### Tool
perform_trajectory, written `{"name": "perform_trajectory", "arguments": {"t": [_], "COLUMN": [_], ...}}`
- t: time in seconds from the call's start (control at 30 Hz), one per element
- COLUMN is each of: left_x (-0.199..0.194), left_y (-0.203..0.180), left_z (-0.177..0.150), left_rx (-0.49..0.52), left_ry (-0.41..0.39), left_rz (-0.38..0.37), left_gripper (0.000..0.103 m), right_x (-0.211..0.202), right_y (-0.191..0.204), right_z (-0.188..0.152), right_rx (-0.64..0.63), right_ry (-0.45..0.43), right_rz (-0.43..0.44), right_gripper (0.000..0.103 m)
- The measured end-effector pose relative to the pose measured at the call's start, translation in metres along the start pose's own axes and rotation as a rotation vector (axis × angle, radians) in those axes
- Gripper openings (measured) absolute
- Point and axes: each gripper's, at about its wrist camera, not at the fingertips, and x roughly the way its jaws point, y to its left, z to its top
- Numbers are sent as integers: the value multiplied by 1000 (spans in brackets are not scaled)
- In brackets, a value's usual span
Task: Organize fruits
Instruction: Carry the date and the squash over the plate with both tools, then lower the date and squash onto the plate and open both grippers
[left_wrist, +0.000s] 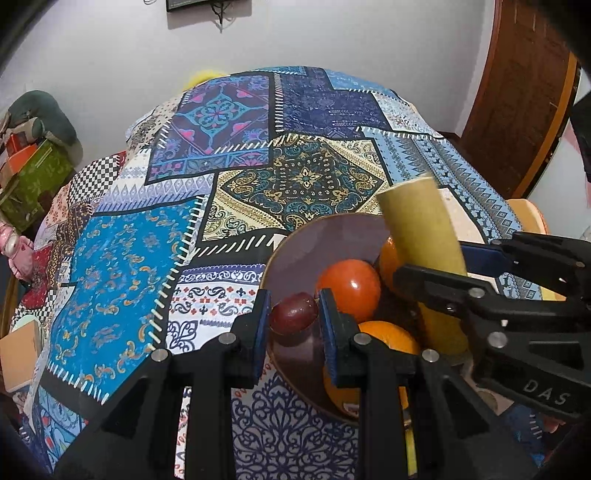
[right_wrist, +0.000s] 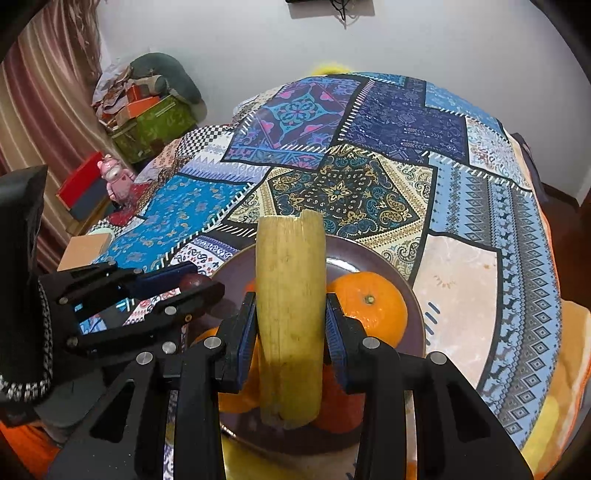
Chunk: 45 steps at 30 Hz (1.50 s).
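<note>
One dark brown round plate (right_wrist: 413, 295) is sitting on one patchwork-patterned tablecloth (left_wrist: 122, 258). One small dark red round fruit (left_wrist: 293, 314) and one thick yellow-green cut stalk piece (right_wrist: 290, 317) are showing. The left wrist view is showing one glossy red-orange round fruit (left_wrist: 349, 288) and two orange citrus fruits, one (left_wrist: 388, 338) nearer than the other (left_wrist: 388, 258); more orange fruit is lying half hidden, so that count is staying uncertain. Two black two-finger grippers are appearing, left (left_wrist: 293, 332) and right (right_wrist: 290, 332).

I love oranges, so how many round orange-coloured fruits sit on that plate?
3: an orange right of the held yellow piece, another orange lower left, a redder fruit lower right. More may be hidden.
</note>
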Motion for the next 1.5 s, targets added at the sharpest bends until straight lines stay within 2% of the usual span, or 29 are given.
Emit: {"name": "perform_trajectory", "arguments": {"t": [0.3, 0.53, 0.67, 0.87, 1.13, 1.3, 1.5], "left_x": [13, 15, 0, -35, -97, -120, -122], "left_y": [2, 0, -2, -7, -14, -20, -31], "left_z": [0, -2, -2, -3, -18, -36, -66], "left_rx": [-6, -5, -19, -22, 2, 5, 11], "left_ry": [22, 33, 9, -32, -103, -104, -54], "left_rz": [2, -7, -20, -31, -36, -49, -65], "left_gripper": [26, 31, 41, 44, 49, 50, 50], "right_x": [9, -12, -32, -66, -113, -127, -125], "right_y": [-2, -3, -5, -5, -8, -16, -33], "right_z": [-1, -1, -2, -11, -33, -55, -90], "right_rx": [4, -29, -35, -31, -50, -42, 7], "right_ry": [18, -37, -68, -113, -174, -166, -102], "right_rz": [21, -1, -9, -13, -68, -100, -114], "right_gripper": [33, 33, 33, 33, 35, 36, 39]}}
